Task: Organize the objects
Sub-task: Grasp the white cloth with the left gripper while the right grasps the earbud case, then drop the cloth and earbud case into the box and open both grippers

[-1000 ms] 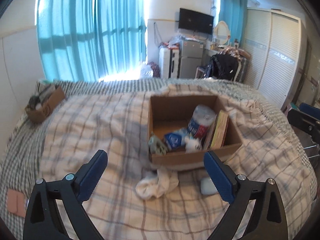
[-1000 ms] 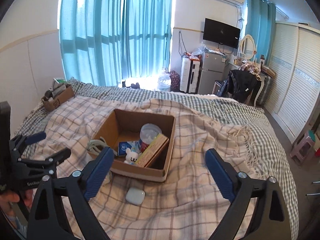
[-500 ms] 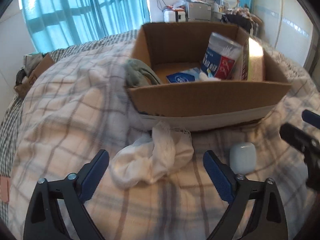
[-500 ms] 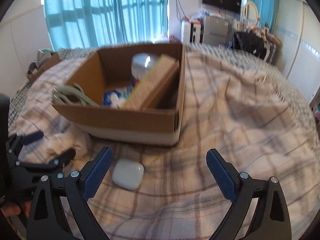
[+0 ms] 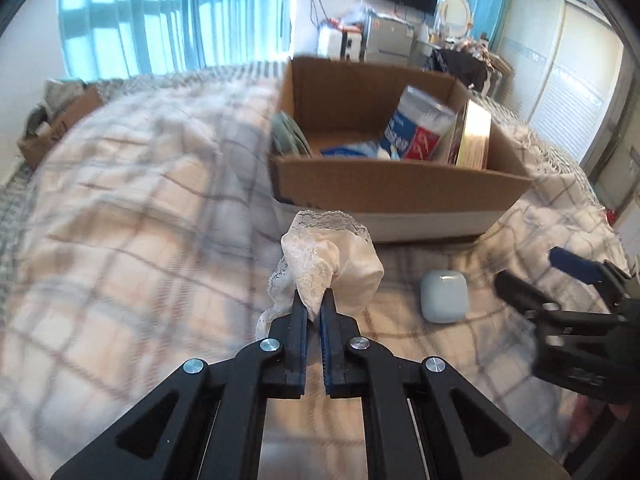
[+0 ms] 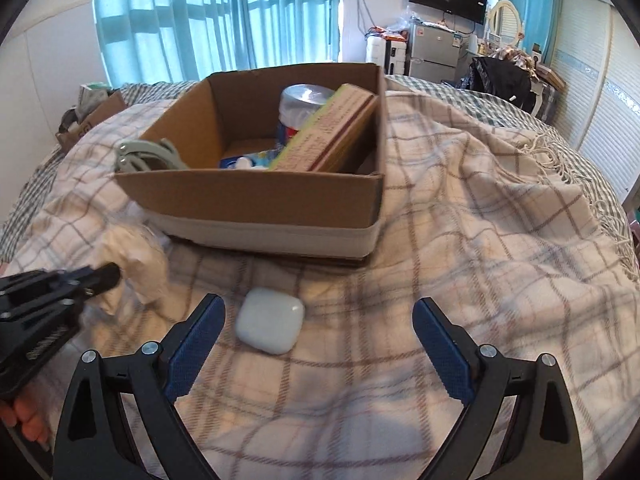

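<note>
My left gripper is shut on a white lace cloth and holds it just in front of the cardboard box. The cloth also shows in the right wrist view, with the left gripper at the left edge. A white earbud case lies on the plaid blanket between my open right gripper's fingers, closer to the left one. The case also shows in the left wrist view, with the right gripper beside it. The box holds a green item, a tub, a book and small packets.
A plaid blanket covers the bed. A second small cardboard box with clutter sits at the bed's far left. Blue curtains, a fridge, a TV and a white wardrobe stand beyond the bed.
My left gripper has closed on the white cloth and lifted it off the blanket. My right gripper has come closer to the earbud case, still open.
</note>
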The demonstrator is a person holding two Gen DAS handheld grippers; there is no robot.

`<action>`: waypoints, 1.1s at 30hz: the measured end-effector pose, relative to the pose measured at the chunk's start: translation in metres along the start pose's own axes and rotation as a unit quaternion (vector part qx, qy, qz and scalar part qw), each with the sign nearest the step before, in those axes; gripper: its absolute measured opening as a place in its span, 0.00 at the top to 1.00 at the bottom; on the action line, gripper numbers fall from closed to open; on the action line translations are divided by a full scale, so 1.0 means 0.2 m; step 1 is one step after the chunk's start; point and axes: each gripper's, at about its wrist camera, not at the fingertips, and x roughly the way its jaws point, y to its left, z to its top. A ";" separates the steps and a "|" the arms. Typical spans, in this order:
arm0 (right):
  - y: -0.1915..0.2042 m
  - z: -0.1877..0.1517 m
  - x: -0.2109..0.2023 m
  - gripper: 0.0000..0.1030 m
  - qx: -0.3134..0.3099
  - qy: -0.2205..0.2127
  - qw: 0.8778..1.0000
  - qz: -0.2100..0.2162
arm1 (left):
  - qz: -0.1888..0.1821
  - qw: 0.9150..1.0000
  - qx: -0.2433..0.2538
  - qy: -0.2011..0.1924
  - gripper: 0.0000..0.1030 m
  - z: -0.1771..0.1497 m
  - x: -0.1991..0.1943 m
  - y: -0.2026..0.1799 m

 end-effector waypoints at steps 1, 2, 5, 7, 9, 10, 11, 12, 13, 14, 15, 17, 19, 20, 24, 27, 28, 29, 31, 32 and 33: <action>0.02 0.00 0.01 0.08 -0.005 0.003 1.000 0.000 | 0.007 1.000 0.001 -0.008 0.95 0.00 -0.03 0.00; 0.05 0.00 0.02 0.08 -0.011 0.007 1.000 0.002 | 0.009 1.000 0.001 -0.011 0.95 0.00 -0.05 0.01; 0.12 0.01 0.11 0.08 -0.016 0.030 0.999 0.022 | 0.022 1.000 0.002 -0.011 0.95 -0.01 -0.04 0.03; 0.15 0.01 0.19 0.11 -0.017 0.050 0.998 0.032 | 0.019 1.000 -0.001 -0.004 0.95 -0.01 -0.01 0.05; 0.18 -0.01 0.28 0.21 -0.024 0.071 0.997 0.026 | 0.018 1.000 -0.004 0.002 0.95 -0.03 0.01 0.06; 0.20 -0.02 0.32 0.25 -0.031 0.083 0.996 0.024 | 0.018 1.000 -0.005 0.004 0.95 -0.03 0.02 0.07; 0.21 -0.04 0.35 0.34 -0.036 0.094 0.995 0.022 | 0.017 1.000 -0.005 0.006 0.95 -0.04 0.03 0.07; 0.21 -0.05 0.37 0.42 -0.039 0.101 0.994 0.020 | 0.016 1.000 -0.005 0.008 0.95 -0.04 0.03 0.07; 0.21 -0.06 0.38 0.47 -0.041 0.106 0.993 0.016 | 0.015 1.000 -0.005 0.008 0.95 -0.04 0.04 0.07; 0.21 -0.06 0.38 0.48 -0.039 0.107 0.993 0.019 | 0.014 1.000 -0.004 0.008 0.95 -0.04 0.04 0.06; 0.20 -0.06 0.36 0.48 -0.037 0.105 0.994 0.023 | 0.012 1.000 -0.003 0.007 0.95 -0.04 0.03 0.06; 0.20 -0.06 0.31 0.49 -0.036 0.091 0.995 0.024 | 0.010 1.000 -0.005 0.005 0.95 -0.05 0.02 0.06; 0.20 -0.06 0.24 0.49 -0.039 0.077 0.996 0.023 | 0.006 1.000 -0.006 0.003 0.95 -0.05 0.01 0.06; 0.20 -0.05 0.19 0.49 -0.039 0.066 0.997 0.027 | 0.004 1.000 -0.004 0.002 0.95 -0.04 0.00 0.05; 0.18 0.02 -0.03 0.49 -0.046 0.021 0.998 0.040 | -0.018 1.000 0.005 -0.015 0.95 0.01 -0.10 0.01; 0.15 0.15 -0.21 0.50 -0.057 -0.027 0.997 0.040 | -0.033 0.999 0.010 -0.039 0.95 0.11 -0.20 -0.01; 0.14 0.19 -0.25 0.50 -0.059 -0.038 0.997 0.042 | -0.039 0.998 0.010 -0.047 0.95 0.16 -0.23 -0.02; 0.13 0.25 -0.30 0.50 -0.062 -0.051 0.996 0.044 | -0.045 0.997 0.009 -0.056 0.95 0.23 -0.25 -0.02; 0.10 0.38 -0.36 0.50 -0.071 -0.075 0.994 0.043 | -0.048 0.996 0.019 -0.066 0.95 0.34 -0.28 -0.05; 0.11 0.46 -0.37 0.50 -0.074 -0.083 0.993 0.039 | -0.055 0.995 0.031 -0.072 0.95 0.41 -0.29 -0.07; 0.09 0.52 -0.39 0.50 -0.076 -0.089 0.992 0.038 | -0.056 0.995 0.040 -0.078 0.95 0.47 -0.29 -0.10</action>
